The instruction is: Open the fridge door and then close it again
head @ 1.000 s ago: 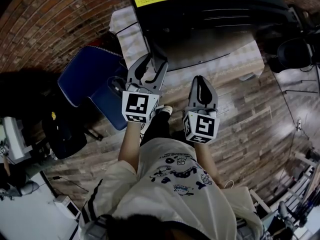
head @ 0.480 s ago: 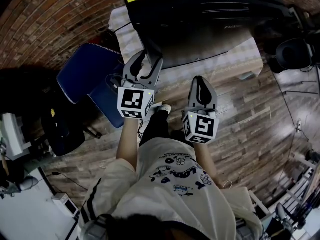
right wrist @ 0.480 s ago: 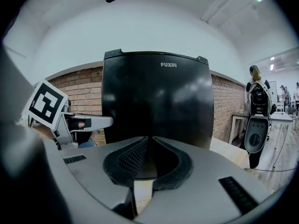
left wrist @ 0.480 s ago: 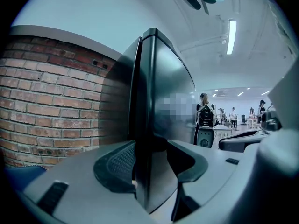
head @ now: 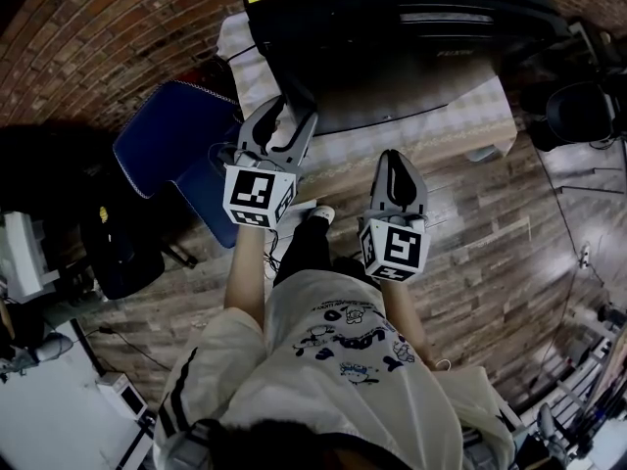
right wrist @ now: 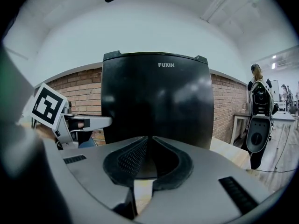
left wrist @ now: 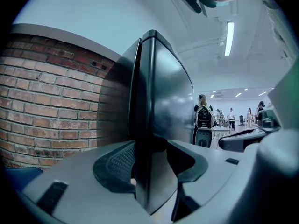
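Fridge point(head: 392, 27): black, upright on the tabletop point(head: 470, 116), door appears shut. Its vertical left door edge point(left wrist: 142, 125) runs between the jaws of the left claw point(head: 297, 111), which stand apart and do not look clamped. Right claw point(head: 394, 157) is closed and empty, facing the door front from farther back. Versus 1.0 s ago: left claw has advanced onto the edge; right claw unmoved.

**Head view.** Wood-plank floor point(head: 490, 253) fills the field from 3 to 9 o'clock. At 12 o'clock a pale-topped table point(head: 470, 116) stands on it and bears the black fridge point(head: 392, 37). At 10 o'clock a blue chair point(head: 167, 150) rests on the planks near the table's left corner. The person's shoe point(head: 320, 214) stands near centre.
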Motion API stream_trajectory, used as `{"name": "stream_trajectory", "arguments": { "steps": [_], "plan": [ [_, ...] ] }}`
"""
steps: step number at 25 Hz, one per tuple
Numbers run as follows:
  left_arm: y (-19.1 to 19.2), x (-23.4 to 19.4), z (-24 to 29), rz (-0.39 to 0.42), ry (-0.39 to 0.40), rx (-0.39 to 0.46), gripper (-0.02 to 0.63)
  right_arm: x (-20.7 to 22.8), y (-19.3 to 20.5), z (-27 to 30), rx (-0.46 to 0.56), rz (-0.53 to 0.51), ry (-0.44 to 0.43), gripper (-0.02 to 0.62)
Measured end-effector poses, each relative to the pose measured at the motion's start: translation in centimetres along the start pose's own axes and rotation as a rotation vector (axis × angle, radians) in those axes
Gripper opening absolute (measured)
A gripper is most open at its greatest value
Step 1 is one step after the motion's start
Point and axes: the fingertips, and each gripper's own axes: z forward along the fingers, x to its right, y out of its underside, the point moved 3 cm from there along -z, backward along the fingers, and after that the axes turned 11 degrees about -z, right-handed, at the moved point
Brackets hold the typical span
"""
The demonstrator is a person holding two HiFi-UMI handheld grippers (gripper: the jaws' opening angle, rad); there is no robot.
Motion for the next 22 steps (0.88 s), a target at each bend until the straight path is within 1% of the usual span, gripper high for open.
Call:
{"name": "stream_trajectory", "arguments": {
  "steps": [3, 8, 12, 20, 22],
  "plan": [
    [0.01, -0.1, 0.08, -0.003, 0.005, 0.006, 0.218, 0.16, -0.13, -0.01, 0.004, 0.001, 0.0, 0.043],
    [-0.1, -0.16, 0.29, -0.024, 0.043, -0.002, 0.219, 0.79, 0.07, -0.01, 0.003, 0.008, 0.009, 0.043],
    [-0.18, -0.31, 0.18, -0.018, 0.071, -0.008, 0.213, 0.73, 0.18, 0.19, 0.001, 0.008, 0.006, 0.043],
    [-0.11, -0.11, 0.06, -0.008, 0.058, -0.012, 0.206, -0.05, -0.02, 0.59, 0.012, 0.007, -0.023, 0.043],
    [0.06, 0.39, -0.46, -0.002, 0.068, -0.014, 0.204, -0.14, 0.05, 0.62, 0.012, 0.01, -0.03, 0.043]
  ]
}}
